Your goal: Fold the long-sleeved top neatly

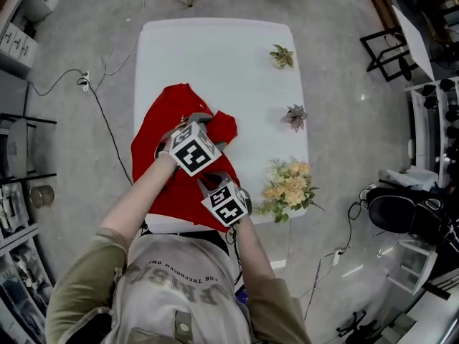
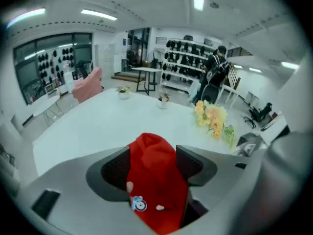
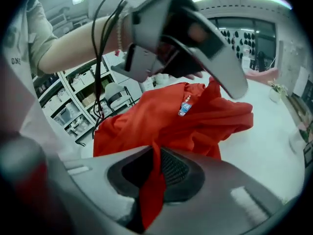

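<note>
A red long-sleeved top (image 1: pixel 163 124) lies bunched on the near left part of the white table (image 1: pixel 222 56), one edge hanging over the table's left side. My left gripper (image 1: pixel 203 120) holds a thick fold of the red top (image 2: pixel 155 180) between its pads, lifted off the table, with a small round blue tag showing on the cloth. My right gripper (image 1: pixel 209 183) sits nearer to me, shut on a thin edge of the red top (image 3: pixel 152 190). In the right gripper view the left gripper (image 3: pixel 195 48) hangs above the heap of red cloth (image 3: pixel 186 116).
On the table's right side stand a small green plant (image 1: pixel 282 56), a dark reddish plant (image 1: pixel 295 117) and a bunch of yellow flowers (image 1: pixel 289 188). Cables (image 1: pixel 97 99) trail over the floor to the left. Shelving (image 1: pixel 18 192) lines the left wall.
</note>
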Demonstrator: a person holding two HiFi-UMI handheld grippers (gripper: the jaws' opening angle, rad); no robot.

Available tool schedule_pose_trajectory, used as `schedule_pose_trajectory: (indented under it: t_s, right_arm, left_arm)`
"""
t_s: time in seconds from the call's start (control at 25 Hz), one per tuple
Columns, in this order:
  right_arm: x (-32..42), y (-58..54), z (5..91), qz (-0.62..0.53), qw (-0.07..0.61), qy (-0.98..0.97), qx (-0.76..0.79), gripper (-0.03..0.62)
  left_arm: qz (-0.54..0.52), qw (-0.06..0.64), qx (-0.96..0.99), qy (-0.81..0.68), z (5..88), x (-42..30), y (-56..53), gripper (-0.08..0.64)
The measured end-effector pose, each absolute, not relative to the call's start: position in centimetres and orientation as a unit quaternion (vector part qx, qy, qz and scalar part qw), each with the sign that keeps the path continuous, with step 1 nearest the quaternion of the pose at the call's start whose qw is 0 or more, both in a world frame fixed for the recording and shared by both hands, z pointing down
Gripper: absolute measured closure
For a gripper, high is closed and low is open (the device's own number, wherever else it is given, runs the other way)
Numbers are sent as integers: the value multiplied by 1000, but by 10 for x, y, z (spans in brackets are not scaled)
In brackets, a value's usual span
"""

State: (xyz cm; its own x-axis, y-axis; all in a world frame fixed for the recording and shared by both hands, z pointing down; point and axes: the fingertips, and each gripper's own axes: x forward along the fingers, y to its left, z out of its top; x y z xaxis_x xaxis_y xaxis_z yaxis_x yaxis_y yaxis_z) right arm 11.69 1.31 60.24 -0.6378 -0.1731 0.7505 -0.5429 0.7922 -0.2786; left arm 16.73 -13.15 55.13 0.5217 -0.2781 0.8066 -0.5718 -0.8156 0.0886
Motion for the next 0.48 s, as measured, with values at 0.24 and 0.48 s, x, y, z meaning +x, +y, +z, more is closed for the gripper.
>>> schedule_pose_trajectory:
  t_s: [0.24,0.48]
  right_arm:
    - [147,27,578,274,359,-868,208,391]
    - [224,16,571,327,312,-837,307,391]
  left_arm:
    - [512,77,834,-191,587,197,-124,515]
    - [363,118,888,-257,495,129,-93,520]
